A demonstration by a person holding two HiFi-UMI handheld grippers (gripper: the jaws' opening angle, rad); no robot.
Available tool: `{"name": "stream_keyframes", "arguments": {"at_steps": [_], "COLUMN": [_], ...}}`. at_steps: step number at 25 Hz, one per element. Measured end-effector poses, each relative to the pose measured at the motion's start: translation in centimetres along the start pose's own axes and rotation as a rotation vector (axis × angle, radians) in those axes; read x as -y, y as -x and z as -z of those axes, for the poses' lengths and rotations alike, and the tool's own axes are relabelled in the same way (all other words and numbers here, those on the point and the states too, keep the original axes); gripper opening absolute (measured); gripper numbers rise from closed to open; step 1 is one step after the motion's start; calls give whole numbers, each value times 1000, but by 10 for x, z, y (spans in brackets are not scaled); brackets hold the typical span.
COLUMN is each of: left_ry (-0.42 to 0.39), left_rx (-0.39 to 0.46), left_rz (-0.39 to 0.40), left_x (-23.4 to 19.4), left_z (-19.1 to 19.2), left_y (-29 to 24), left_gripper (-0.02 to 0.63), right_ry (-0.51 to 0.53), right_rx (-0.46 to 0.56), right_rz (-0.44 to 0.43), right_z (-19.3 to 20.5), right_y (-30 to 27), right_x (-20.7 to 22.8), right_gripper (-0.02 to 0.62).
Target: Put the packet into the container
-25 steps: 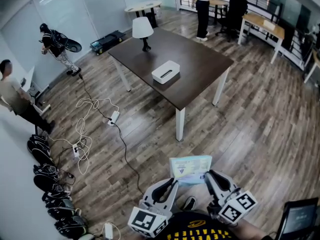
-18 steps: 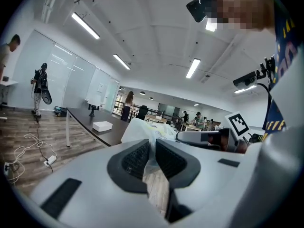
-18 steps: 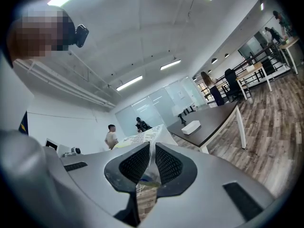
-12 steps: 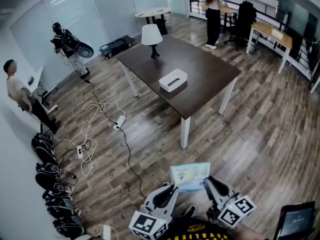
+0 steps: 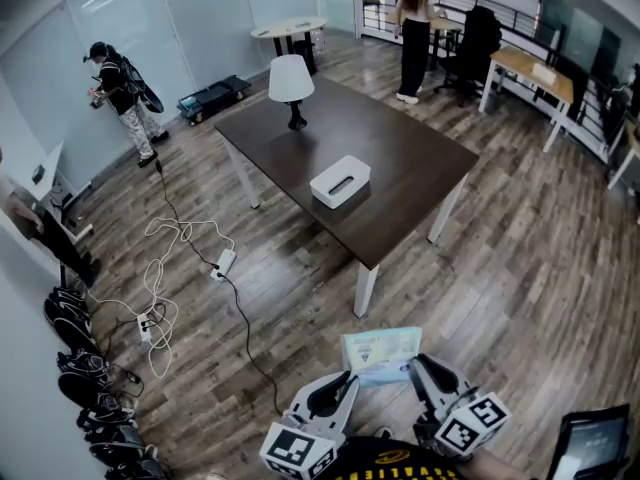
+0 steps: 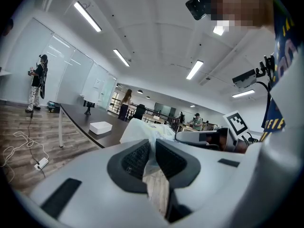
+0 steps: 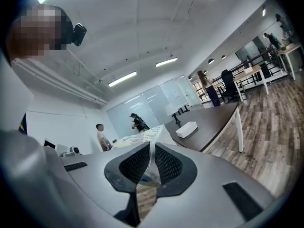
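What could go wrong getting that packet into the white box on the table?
The packet hangs only by its edges between the left gripper and right gripper, so it might slip or tear if they drift apart. A cable trails across the floor near the path. The container has an opening that looks narrow.

One packet [image 5: 380, 352], one container [image 5: 340, 181], one lamp [image 5: 289, 81], one dark table [image 5: 412, 153], two grippers (left gripper [image 5: 349, 376], right gripper [image 5: 414, 362]) and three people (glass-side person [image 5: 118, 86], left-edge person [image 5: 50, 236], far person [image 5: 413, 23]) are showing across this room.
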State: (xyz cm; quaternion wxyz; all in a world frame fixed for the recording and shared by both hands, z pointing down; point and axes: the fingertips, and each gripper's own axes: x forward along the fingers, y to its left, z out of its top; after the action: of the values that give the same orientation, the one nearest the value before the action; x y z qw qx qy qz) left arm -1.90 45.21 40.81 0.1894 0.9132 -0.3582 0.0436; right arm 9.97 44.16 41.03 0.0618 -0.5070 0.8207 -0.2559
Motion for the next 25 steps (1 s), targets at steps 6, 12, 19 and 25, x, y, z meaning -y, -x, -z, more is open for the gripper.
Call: {"name": "stream_keyframes", "arguments": {"at_steps": [6, 12, 19, 25], "left_ry": [-6, 14, 35, 46], "left_rx": [7, 19, 32, 16], "left_rz": [47, 76, 120, 92], "left_x": [-64, -119, -154, -179], "left_z": [-31, -51, -59, -69], "left_y": [-24, -38, -59, -77], "left_gripper": [46, 46, 46, 46], "right_ry": [7, 2, 9, -8], "right_rx": [8, 4, -11, -29], "right_rz": [46, 82, 121, 108], "right_z": [-16, -22, -28, -33], "right_y": [-68, -126, -163, -195], "right_x": [-1, -6, 2, 14], "right_gripper": [41, 41, 41, 41]}}
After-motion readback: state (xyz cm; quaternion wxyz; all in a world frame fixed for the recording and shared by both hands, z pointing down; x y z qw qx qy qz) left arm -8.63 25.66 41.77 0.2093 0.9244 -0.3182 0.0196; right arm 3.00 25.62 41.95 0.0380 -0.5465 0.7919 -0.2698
